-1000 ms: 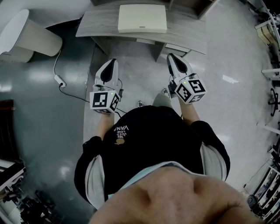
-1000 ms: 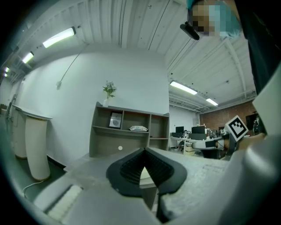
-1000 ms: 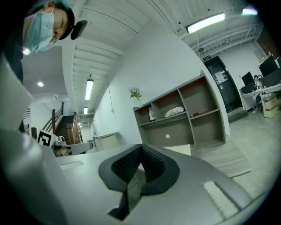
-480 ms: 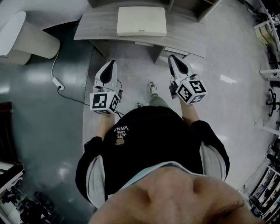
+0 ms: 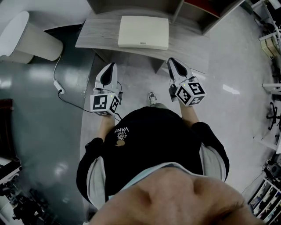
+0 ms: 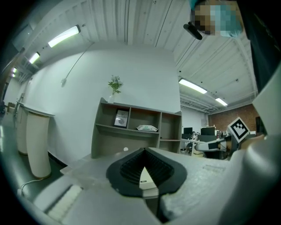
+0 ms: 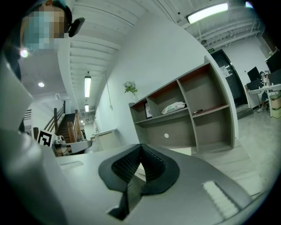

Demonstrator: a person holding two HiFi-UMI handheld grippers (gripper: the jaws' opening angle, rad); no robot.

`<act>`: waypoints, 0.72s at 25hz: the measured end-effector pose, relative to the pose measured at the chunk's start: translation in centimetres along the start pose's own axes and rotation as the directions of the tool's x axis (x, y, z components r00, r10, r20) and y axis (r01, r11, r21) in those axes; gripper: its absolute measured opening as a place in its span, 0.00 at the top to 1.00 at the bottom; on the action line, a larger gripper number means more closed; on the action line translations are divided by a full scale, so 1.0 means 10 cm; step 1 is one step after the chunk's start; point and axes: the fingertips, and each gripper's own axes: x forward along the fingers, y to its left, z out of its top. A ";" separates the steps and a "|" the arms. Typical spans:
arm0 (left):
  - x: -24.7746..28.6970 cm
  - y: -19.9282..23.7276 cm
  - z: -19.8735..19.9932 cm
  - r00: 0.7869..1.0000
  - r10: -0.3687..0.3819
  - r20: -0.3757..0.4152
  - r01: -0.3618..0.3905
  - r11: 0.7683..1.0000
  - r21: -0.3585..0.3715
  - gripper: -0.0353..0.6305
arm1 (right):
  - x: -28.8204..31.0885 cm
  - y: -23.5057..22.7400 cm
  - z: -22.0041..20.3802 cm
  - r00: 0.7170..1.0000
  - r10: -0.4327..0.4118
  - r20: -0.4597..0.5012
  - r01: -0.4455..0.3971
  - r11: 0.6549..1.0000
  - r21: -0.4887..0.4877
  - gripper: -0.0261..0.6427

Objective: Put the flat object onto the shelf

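Flat object (image 5: pixel 143 32): cream, rectangular, lying flat on the grey table (image 5: pixel 92 37), at 12 o'clock in the head view. The shelf (image 5: pixel 199 13) stands along the table's far side, toward 1 o'clock of the object; the object is not on it.

Left gripper (image 5: pixel 109 70) is at 7 o'clock of the object and right gripper (image 5: pixel 172 63) at 5 o'clock. Both are near the table's front edge, apart from the object, tips toward it. Both are clenched, jaw tip on jaw tip, nothing held.

Left gripper view: plant (image 6: pixel 115 83) atop the shelf; framed picture (image 6: pixel 121 118) and packet (image 6: pixel 147 128) in upper compartments.

White cylinder (image 5: pixel 26 37) at 9 o'clock of the table; cable (image 5: pixel 66 94) on the floor at 7 o'clock.
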 end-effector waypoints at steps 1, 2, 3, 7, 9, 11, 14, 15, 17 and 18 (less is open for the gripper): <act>0.06 0.00 0.00 1.000 0.006 -0.001 -0.006 1.000 0.001 0.95 | 0.04 -0.05 0.01 1.000 0.007 -0.003 -0.007 1.000 0.001 0.96; 0.11 0.00 0.00 1.000 0.011 -0.002 -0.011 1.000 0.001 0.95 | 0.08 -0.09 0.03 1.000 0.013 -0.005 -0.013 1.000 0.002 0.96; 0.16 0.00 0.00 1.000 0.015 -0.003 -0.015 1.000 0.003 0.94 | 0.12 -0.14 0.04 1.000 0.019 -0.007 -0.019 1.000 0.002 0.96; 0.37 -0.02 0.02 0.999 0.037 -0.004 -0.036 0.999 0.008 0.94 | 0.26 -0.34 0.09 0.999 0.039 -0.015 -0.039 0.999 0.011 0.96; 0.47 -0.03 0.04 0.999 0.046 -0.001 -0.046 0.999 0.012 0.95 | 0.32 -0.43 0.12 0.999 0.050 -0.018 -0.049 0.999 0.015 0.96; 0.55 -0.04 0.06 0.998 0.060 0.003 -0.060 0.998 0.014 0.95 | 0.39 -0.50 0.15 0.998 0.064 -0.020 -0.064 0.998 0.013 0.96; 0.65 -0.05 0.05 0.996 0.086 0.005 -0.086 0.996 0.011 0.95 | 0.46 -0.62 0.18 0.996 0.086 -0.028 -0.086 0.996 0.012 0.96; 0.68 -0.05 0.05 0.995 0.096 0.005 -0.096 0.995 0.009 0.94 | 0.49 -0.65 0.18 0.995 0.094 -0.031 -0.094 0.995 0.014 0.96; 0.74 -0.06 0.03 0.993 0.116 0.004 -0.116 0.993 0.005 0.94 | 0.54 -0.72 0.18 0.993 0.113 -0.041 -0.112 0.993 0.020 0.96; 0.76 -0.06 0.02 0.992 0.126 0.003 -0.126 0.992 0.003 0.95 | 0.56 -0.75 0.17 0.991 0.123 -0.047 -0.122 0.992 0.023 0.96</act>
